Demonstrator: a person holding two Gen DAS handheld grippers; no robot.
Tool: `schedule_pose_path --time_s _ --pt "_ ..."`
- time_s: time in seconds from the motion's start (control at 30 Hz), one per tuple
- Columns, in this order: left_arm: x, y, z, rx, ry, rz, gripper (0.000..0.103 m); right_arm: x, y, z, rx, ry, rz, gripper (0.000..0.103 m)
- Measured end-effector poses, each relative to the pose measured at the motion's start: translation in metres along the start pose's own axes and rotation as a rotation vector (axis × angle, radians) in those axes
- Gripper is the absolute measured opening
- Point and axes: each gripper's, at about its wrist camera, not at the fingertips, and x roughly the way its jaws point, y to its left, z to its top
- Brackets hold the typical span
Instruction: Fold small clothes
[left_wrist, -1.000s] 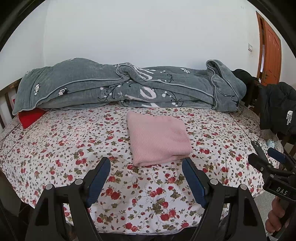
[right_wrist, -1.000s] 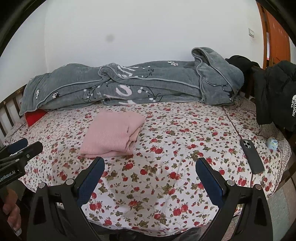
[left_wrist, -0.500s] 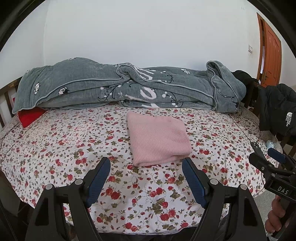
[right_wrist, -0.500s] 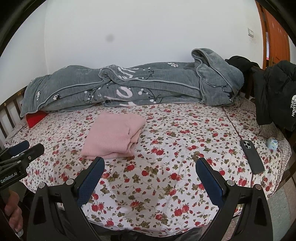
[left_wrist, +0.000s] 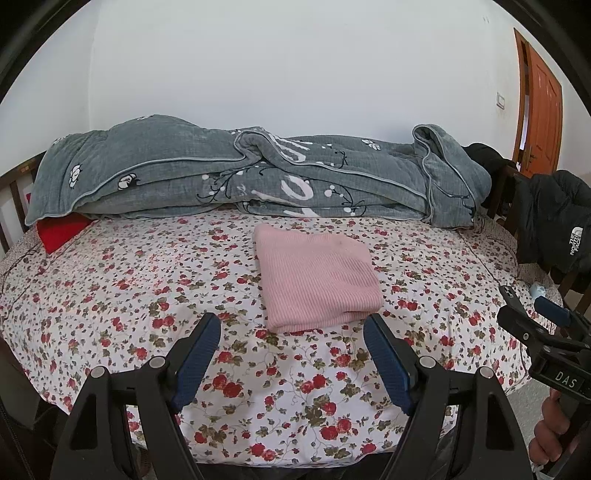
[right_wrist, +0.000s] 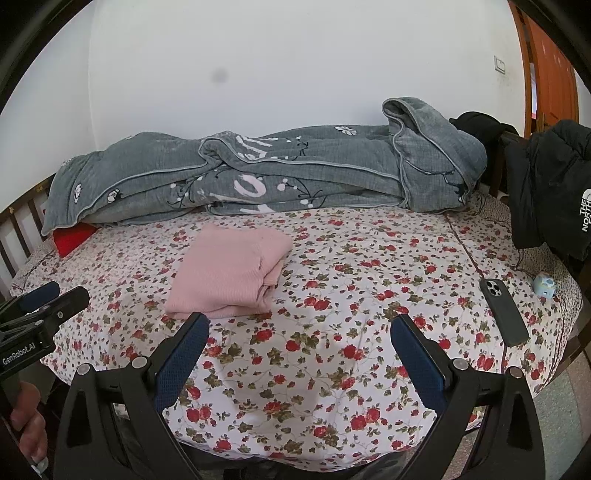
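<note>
Nothing moved since: folded pink garment (left_wrist: 317, 277) flat on bedsheet (left_wrist: 147, 295).

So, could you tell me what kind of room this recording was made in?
Most likely a bedroom in a home: a bed with a floral sheet, a rumpled grey quilt along the wall, and a wooden door. A folded pink garment lies on the sheet.

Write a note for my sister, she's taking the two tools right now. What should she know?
Left tool: open, empty, over the floral bedsheet.
Right tool: open, empty too.
Pink sweater: folded into a neat rectangle mid-bed, touched by neither tool.
Phone lies near the bed's right edge; grey quilt sits along the wall.
Done: the sweater looks folded.
Left: no other small clothes in view.
</note>
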Motion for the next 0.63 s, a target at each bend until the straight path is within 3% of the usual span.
schedule_pose_path --time_s 0.63 --pt "0.001 0.0006 0.0019 -0.006 0.0 -0.002 0.079 -0.0031 0.0085 0.0019 0.001 -0.007 0.007 0.097"
